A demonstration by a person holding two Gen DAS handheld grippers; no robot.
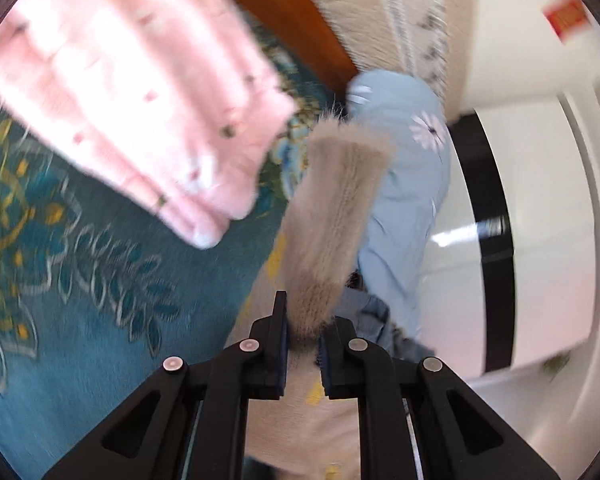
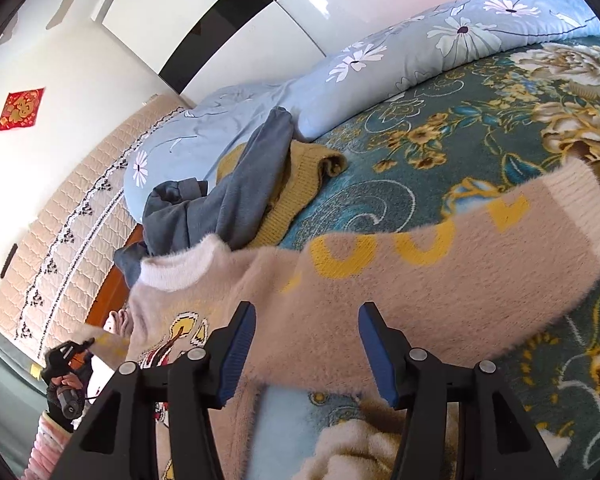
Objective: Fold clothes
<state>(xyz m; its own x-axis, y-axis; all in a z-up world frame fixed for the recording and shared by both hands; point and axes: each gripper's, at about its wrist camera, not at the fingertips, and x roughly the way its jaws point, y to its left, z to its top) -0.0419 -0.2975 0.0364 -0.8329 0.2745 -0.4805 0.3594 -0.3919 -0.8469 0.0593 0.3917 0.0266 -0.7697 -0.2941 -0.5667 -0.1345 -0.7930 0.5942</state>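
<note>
The fuzzy beige knitted sweater with yellow lettering lies across the teal floral bed, near its headboard edge. Your left gripper clenches its sleeve; right gripper fingers stand released above the body. Carry the sleeve flat across, keeping tension.

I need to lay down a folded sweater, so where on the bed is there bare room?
Free: the teal bedspread between the blue quilt and the beige sweater. Crowded: near the headboard, where grey and mustard clothes pile up.

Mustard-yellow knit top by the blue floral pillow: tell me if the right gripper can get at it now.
Probably not directly: the right gripper is open, but the grey garment drapes across the yellow knit top.
</note>
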